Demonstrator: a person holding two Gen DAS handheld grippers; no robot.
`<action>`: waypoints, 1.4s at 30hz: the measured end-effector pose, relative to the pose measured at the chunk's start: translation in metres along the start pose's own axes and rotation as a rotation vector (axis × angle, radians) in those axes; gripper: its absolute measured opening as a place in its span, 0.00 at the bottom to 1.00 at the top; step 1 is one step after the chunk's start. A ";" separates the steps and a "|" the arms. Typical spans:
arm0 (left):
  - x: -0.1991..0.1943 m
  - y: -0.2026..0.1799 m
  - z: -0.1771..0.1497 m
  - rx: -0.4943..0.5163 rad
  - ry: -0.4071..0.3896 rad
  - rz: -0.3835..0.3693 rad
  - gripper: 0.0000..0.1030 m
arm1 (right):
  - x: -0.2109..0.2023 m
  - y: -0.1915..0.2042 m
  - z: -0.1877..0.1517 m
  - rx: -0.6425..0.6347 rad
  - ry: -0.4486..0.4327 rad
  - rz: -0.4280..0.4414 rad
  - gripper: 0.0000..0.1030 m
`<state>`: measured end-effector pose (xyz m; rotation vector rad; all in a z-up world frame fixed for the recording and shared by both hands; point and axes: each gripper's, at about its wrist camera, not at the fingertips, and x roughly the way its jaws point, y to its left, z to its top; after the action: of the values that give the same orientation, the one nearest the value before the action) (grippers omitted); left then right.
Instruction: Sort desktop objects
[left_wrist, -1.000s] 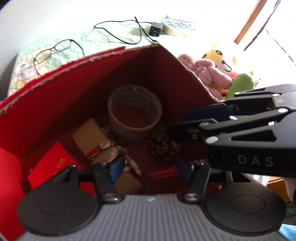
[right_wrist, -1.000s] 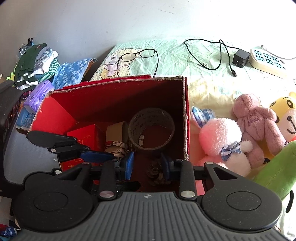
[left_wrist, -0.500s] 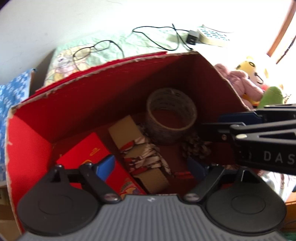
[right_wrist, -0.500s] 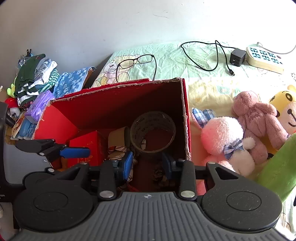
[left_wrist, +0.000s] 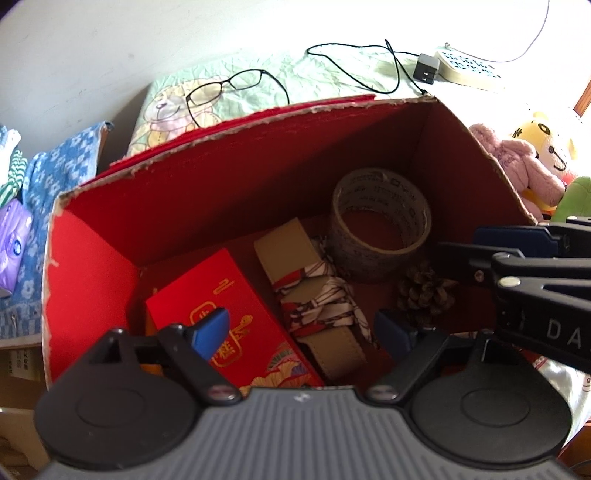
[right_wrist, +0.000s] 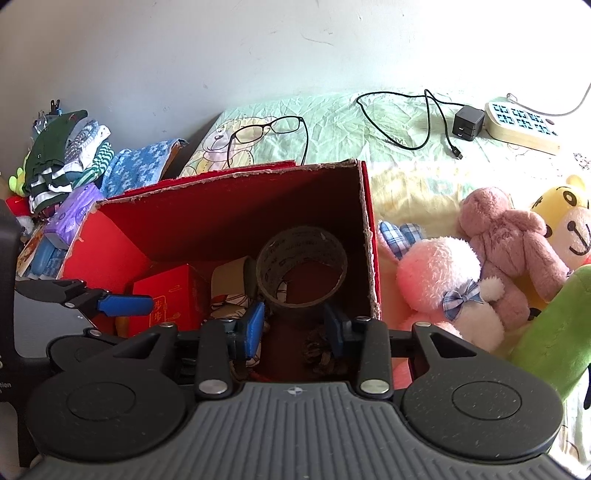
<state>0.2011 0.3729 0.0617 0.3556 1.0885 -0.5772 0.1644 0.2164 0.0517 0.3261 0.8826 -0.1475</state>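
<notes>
An open red cardboard box (left_wrist: 258, 122) holds a brown tape roll (left_wrist: 380, 229), a pine cone (left_wrist: 424, 291), a beige strap wrapped in patterned cloth (left_wrist: 314, 295) and a red gift packet (left_wrist: 229, 310). My left gripper (left_wrist: 301, 328) hangs open over the box's near left part, above the packet and strap, with nothing between its jaws. My right gripper (right_wrist: 294, 328) stands open and empty over the near right part, above the pine cone (right_wrist: 321, 354) and in front of the tape roll (right_wrist: 301, 258). One left finger (right_wrist: 125, 304) shows at the left of the right wrist view.
Black glasses (right_wrist: 266, 127), a black charger with cable (right_wrist: 468, 122) and a power strip (right_wrist: 521, 125) lie on the green cloth behind the box. Plush toys (right_wrist: 443, 280) crowd its right side. Folded clothes (right_wrist: 66, 155) are piled at the left.
My left gripper's jaws have spread wider, and it has turned left, so the red packet and the box's left wall now show. My right gripper's jaws have widened slightly.
</notes>
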 end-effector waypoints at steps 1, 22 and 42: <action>0.000 0.000 0.000 -0.003 0.005 0.003 0.83 | 0.000 0.000 -0.001 0.001 -0.005 0.000 0.36; -0.025 -0.008 -0.007 0.023 -0.113 -0.054 0.92 | -0.006 0.003 -0.006 0.038 -0.018 0.039 0.49; -0.031 0.018 -0.022 -0.098 -0.028 0.144 0.95 | -0.018 0.006 -0.016 0.026 -0.027 0.000 0.48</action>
<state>0.1850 0.4071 0.0800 0.3363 1.0505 -0.3987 0.1426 0.2272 0.0572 0.3473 0.8548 -0.1628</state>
